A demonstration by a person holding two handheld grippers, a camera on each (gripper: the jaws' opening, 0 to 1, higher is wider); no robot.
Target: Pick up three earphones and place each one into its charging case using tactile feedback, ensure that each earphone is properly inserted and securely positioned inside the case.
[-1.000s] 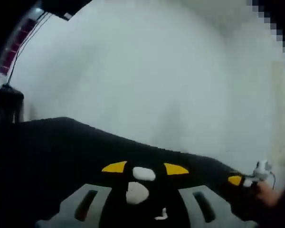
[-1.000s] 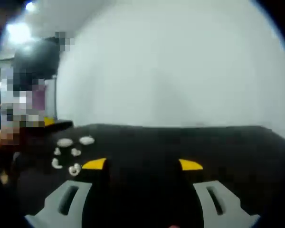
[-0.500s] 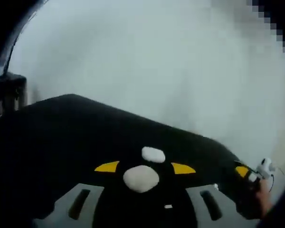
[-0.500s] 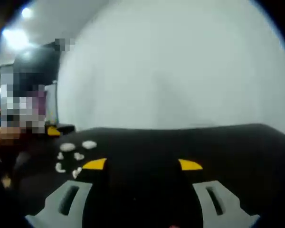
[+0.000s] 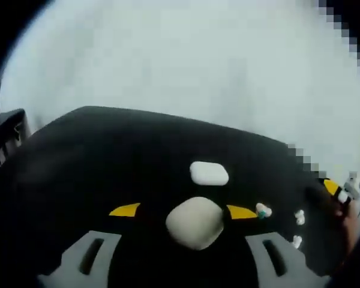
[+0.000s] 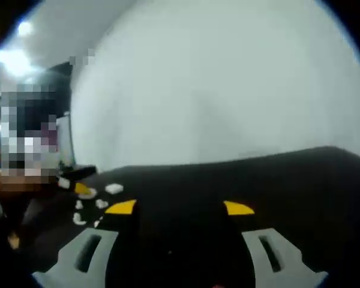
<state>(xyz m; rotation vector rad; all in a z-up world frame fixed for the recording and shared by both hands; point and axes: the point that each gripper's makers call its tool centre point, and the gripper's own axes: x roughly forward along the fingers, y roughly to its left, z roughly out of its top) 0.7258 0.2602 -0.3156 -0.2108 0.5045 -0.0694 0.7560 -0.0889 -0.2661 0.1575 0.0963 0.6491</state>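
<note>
— Black mat (image 5: pixel 108 156) over the table, pale blank wall behind. What lies on it?

— Left gripper view: two white cases. Near case (image 5: pixel 195 222) sits between the jaw tips of the left gripper (image 5: pixel 183 211), a rounded matte pebble, long axis running across the view, slightly tilted. Far case (image 5: pixel 209 173) lies just beyond it, smaller, glossy, oval, long axis also crosswise.

— Earphones?

— Three small white bits right of the near case: one with a greenish tip (image 5: pixel 263 210), two more (image 5: pixel 299 217) (image 5: pixel 296 242) further right. Too blurred to tell which way the stems point.

— Grippers?

— Left jaws spread wide, grey with yellow tips, nothing gripped; near case lies between them, contact not clear. Right gripper (image 6: pixel 180 208) likewise spread, bare mat between its jaws. Its view has the white pieces (image 6: pixel 95 201) clustered at far left, beside the other gripper's yellow tip (image 6: pixel 82 189).

— Anything in the way?

— Right gripper's tip (image 5: pixel 331 187) and a hand (image 5: pixel 351 219) at the right edge of the left gripper view, near the earphones.
</note>
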